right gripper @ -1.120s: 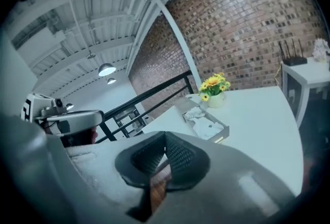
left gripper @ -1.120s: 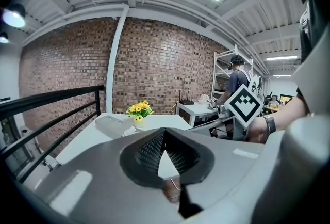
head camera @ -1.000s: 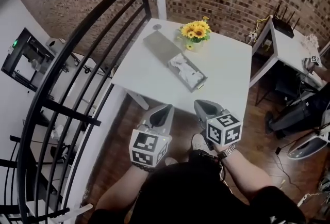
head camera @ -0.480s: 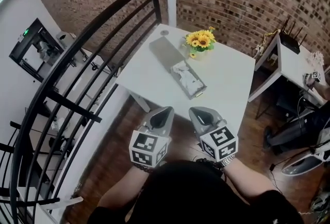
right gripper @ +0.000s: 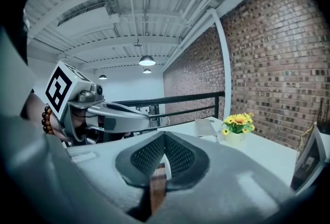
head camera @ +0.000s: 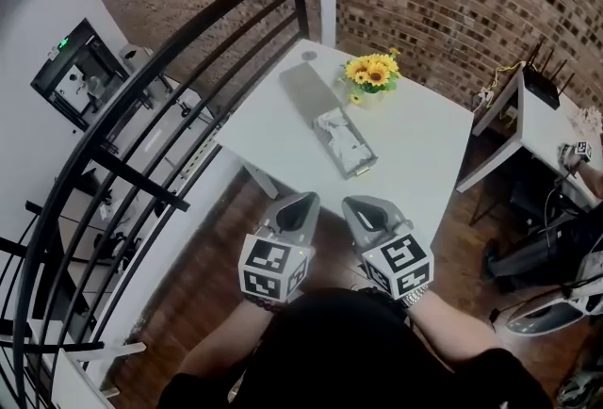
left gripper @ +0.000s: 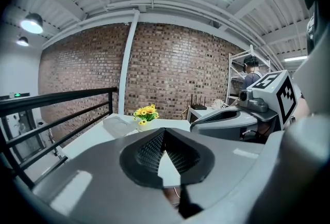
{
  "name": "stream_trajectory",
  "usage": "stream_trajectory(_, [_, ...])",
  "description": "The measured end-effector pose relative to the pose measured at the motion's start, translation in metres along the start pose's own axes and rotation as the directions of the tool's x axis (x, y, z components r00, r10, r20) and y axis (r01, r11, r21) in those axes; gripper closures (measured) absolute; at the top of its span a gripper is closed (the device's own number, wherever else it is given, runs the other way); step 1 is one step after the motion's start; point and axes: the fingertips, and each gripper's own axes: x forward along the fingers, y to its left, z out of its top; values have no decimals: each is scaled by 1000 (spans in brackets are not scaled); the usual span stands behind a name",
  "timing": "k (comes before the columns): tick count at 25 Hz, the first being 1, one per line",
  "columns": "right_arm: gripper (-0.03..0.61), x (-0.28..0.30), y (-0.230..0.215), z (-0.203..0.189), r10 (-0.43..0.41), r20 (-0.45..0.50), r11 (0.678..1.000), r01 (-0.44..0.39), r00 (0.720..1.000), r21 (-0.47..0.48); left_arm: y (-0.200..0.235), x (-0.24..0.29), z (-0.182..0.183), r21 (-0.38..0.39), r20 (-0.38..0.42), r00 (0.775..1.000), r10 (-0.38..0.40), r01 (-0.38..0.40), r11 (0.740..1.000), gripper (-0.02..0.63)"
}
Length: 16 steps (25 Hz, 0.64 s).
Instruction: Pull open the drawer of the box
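A long grey box lies on the white table. Its drawer stands pulled out toward me, with white things inside. Both grippers hang in front of my body, short of the table's near edge and well away from the box. My left gripper has its jaws together and holds nothing. My right gripper, beside it, is also shut and empty. The left gripper view shows the box far beyond the meeting tips. The right gripper view shows the box past its closed tips.
A pot of yellow flowers stands on the table behind the box. A black railing runs along the left. A second white table carrying a router is at the right. Dark wooden floor lies below the grippers.
The right gripper has rolled and lifted a little, and its marker cube sits closer to the left gripper. The left gripper shifted slightly. The box and open drawer have not moved.
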Motion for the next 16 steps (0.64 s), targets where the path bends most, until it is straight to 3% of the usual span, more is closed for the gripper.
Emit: stream_trajectory(16, [588,-23,-4,-6,-6,7,1000,6,1000,7,-24,-2,-8,18,-22,1000,2,-1,1000,598])
